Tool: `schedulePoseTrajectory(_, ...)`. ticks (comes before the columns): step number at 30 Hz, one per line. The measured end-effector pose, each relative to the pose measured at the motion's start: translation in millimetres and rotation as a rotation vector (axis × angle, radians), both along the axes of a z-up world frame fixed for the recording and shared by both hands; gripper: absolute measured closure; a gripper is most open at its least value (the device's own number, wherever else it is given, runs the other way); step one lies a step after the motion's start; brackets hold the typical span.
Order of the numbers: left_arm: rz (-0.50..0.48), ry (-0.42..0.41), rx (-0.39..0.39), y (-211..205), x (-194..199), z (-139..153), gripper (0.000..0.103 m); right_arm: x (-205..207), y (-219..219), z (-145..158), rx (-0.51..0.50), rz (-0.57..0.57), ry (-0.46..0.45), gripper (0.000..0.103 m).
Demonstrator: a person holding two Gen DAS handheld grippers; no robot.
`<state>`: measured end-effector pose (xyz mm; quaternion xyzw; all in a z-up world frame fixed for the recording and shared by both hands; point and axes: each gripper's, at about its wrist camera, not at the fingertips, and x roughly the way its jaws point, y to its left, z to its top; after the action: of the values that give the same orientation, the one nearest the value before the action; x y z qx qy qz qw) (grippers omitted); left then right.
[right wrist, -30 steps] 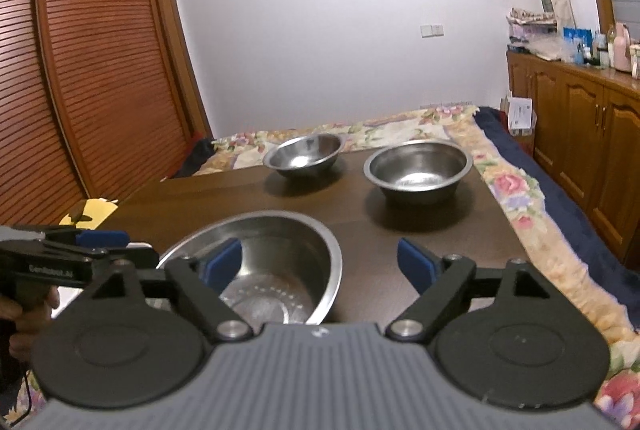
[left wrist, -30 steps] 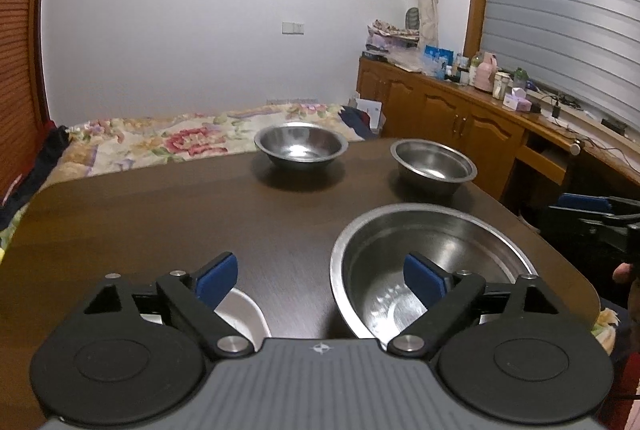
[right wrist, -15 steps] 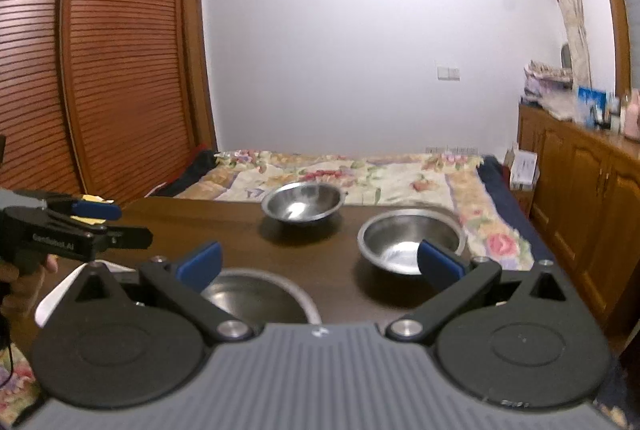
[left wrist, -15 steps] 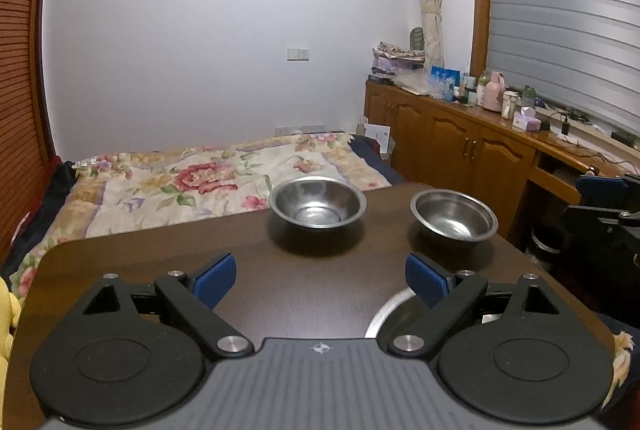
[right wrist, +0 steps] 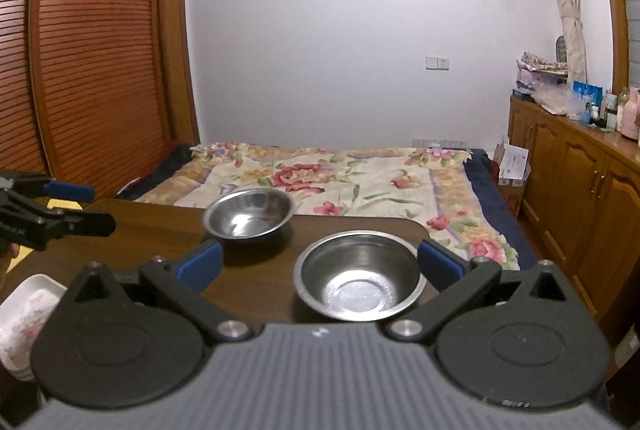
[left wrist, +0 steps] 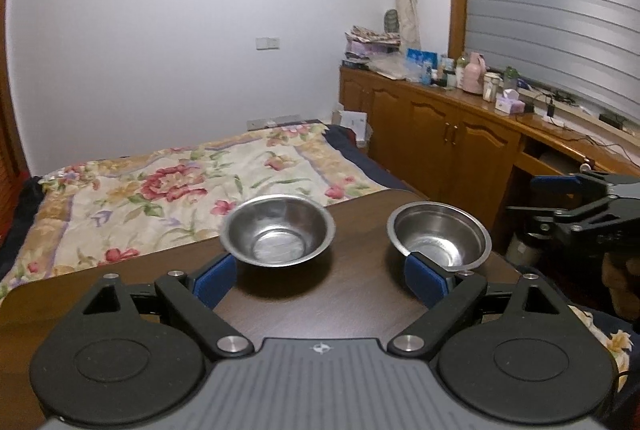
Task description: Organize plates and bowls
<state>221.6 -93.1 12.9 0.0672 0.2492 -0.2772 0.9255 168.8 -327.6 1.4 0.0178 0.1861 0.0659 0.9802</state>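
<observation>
Dark wooden table (left wrist: 352, 306): lying under both grippers, its far edge meeting a floral bedspread (left wrist: 160, 190); its near part is being hidden behind the gripper bodies in both wrist views.

Left gripper (left wrist: 320, 280): hovering level above the table, pointing toward 12 o'clock, tongs released and spread wide, blue pads (left wrist: 214, 280) gripping nothing. It is also showing at 9 o'clock in the right wrist view (right wrist: 68, 206), cut off by the frame edge.

Right gripper (right wrist: 320, 264): hovering level above the table, tongs released and wide apart, nothing between them. It is showing at 3 o'clock in the left wrist view (left wrist: 560, 196), its handle cut off.

Left steel bowl (left wrist: 278, 230): sitting upright near the table's far edge, at 12 o'clock from the left gripper, slightly blurred.

Right steel bowl (right wrist: 360, 276): sitting upright near the far right corner, between the right gripper's open fingers in its own view; whether the pads are touching it is impossible to tell. In the left wrist view (left wrist: 440, 234) its near rim is being covered by the right pad.

White floral dish (right wrist: 24, 314): lying at 8 o'clock in the right wrist view, mostly hidden behind the gripper body; shape hard to make out.
</observation>
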Motion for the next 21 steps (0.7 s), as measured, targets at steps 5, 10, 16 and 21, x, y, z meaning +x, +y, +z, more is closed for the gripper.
schedulePoseTrajectory(5, -0.042, 0.040, 0.036, -25.1, 21.0, -7.5, 0.016, 21.3, -13.8, -8.1, 0.007, -0.009, 0.020, 0.000)
schedulePoseTrajectory(10, -0.077, 0.070, 0.064, -48.2, 40.5, -15.5, 0.027, 41.8, -28.3, -25.1, 0.035, -0.026, 0.062, 0.000)
schedulePoseTrajectory(16, -0.133, 0.101, 0.085, -73.2, 57.4, -22.9, 0.030, 53.5, -36.3, -46.2, 0.070, -0.032, 0.108, 0.001)
schedulePoseTrajectory(21, -0.188, 0.138, 0.115, -94.4, 71.1, -32.6, 0.036, 57.9, -41.0, -48.9, 0.085, -0.030, 0.127, 0.014)
